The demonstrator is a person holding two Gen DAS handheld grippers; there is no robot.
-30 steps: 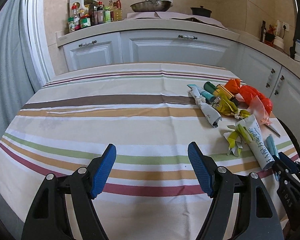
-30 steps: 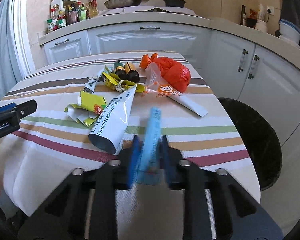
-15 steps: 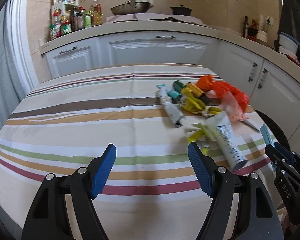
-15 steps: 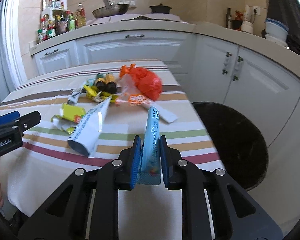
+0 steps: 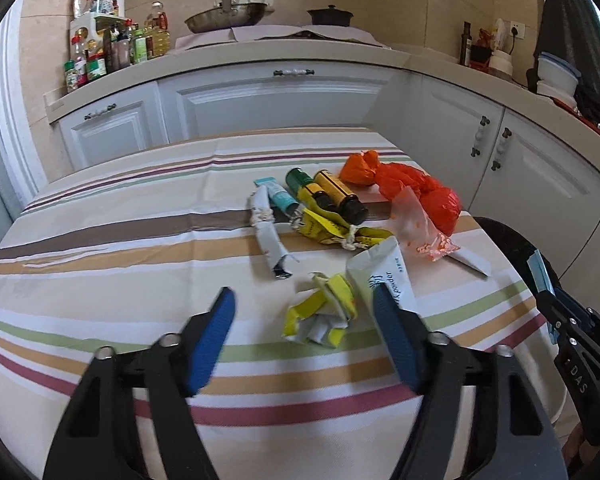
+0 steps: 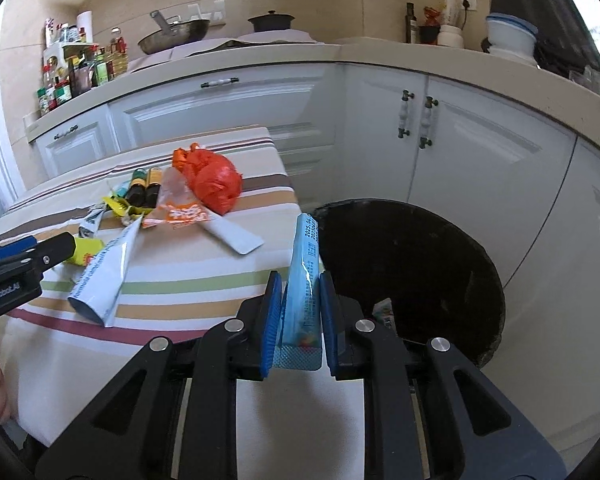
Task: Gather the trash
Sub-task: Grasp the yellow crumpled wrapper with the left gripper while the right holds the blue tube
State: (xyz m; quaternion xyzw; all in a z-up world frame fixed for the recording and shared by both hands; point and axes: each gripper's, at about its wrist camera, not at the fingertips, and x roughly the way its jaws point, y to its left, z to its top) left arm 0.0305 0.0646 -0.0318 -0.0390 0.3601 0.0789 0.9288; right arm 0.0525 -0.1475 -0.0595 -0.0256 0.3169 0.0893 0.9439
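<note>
Wrapper [image 6: 303, 280], light blue, is pinched upright in my right tool [image 6: 299, 316], right at the table [image 6: 204, 276] edge beside the black bin [image 6: 412, 264]. My left tool [image 5: 304, 320] is spread wide over the crumpled yellow packet [image 5: 324, 314], not touching it.

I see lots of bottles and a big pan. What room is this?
Most likely a home kitchen: a wok and a pot sit on the counter, beside sauce bottles, above white cabinets.
</note>
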